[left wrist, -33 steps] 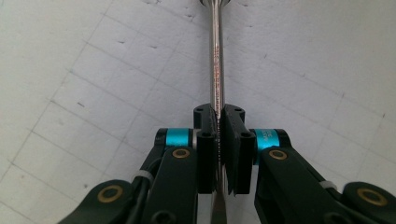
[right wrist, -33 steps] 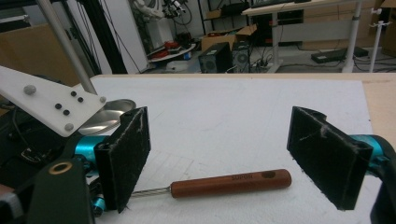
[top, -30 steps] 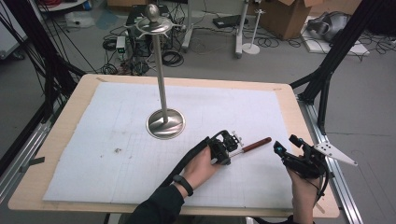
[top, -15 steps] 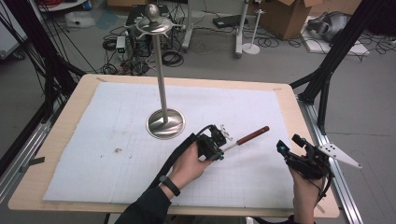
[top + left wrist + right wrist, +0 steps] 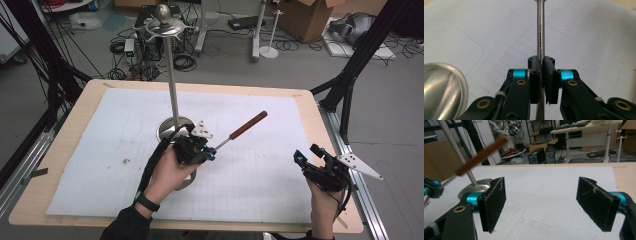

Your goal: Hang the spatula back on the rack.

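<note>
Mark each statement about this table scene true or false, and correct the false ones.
1. The left claw is shut on the utensil's metal shaft. True.
2. The right claw is shut. False: its pads stand wide apart with nothing between them.
3. The utensil's handle is brown. True.
4. The metal stand lies flat on the table. False: it is upright on its round base.
5. The right claw grips the brown handle. False: it is apart from it, near the table's right edge.
</note>
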### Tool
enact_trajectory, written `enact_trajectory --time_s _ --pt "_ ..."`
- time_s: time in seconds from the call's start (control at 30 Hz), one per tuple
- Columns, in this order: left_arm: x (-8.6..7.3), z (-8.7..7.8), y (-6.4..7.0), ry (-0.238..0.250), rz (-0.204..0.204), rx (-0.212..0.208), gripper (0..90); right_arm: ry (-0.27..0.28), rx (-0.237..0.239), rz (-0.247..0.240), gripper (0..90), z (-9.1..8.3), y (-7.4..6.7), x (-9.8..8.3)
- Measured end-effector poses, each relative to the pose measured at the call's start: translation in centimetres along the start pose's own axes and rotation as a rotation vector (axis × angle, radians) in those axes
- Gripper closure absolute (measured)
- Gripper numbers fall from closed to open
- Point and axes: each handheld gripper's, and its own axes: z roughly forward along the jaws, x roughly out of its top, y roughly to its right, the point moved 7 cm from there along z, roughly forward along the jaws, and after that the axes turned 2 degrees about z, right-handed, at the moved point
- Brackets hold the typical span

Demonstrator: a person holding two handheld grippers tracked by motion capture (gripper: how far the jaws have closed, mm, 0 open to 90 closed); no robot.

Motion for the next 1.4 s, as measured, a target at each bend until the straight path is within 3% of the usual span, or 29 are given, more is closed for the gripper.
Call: enact_trajectory --time_s 0.03,0.07,0.2,0.3,0.6,0.63,0.8,1.03,1.4 --pt "0.0 0.0 0.0 0.000 0.000 0.000 84.2 0.000 0.000 0.000 22.6 0.0 0.0 0.0" --pt "-0.1 -1.2 -0.1 0.040 0.000 -0.006 84.2 -0.004 0.000 -0.006 22.7 0.2 -0.1 -0.1" --pt "-0.3 -3.1 -0.5 0.088 0.006 0.014 84.2 -0.015 0.001 -0.014 22.8 0.5 -0.3 -0.3" --pt "-0.8 -5.5 -1.0 0.149 0.009 -0.004 84.2 -0.020 0.006 -0.016 22.9 0.6 -0.5 -0.4" --pt "-1.8 -10.8 -2.5 0.256 0.004 0.071 84.2 -0.042 0.007 -0.018 23.0 1.2 -0.8 -0.9" --pt "-1.8 -10.8 -2.5 0.256 0.004 0.071 84.2 -0.042 0.007 -0.018 23.0 1.2 -0.8 -0.9" --pt "-2.5 -14.1 -3.4 0.340 -0.007 0.124 84.2 -0.051 0.007 -0.022 23.0 1.4 -0.9 -1.1" --pt "-2.9 -16.9 -4.2 0.428 -0.013 0.187 84.2 -0.057 0.005 -0.024 23.0 1.6 -0.9 -1.2" --pt "-3.5 -19.5 -5.3 0.557 -0.054 0.288 84.2 -0.060 0.005 -0.027 23.0 1.7 -0.9 -1.3"
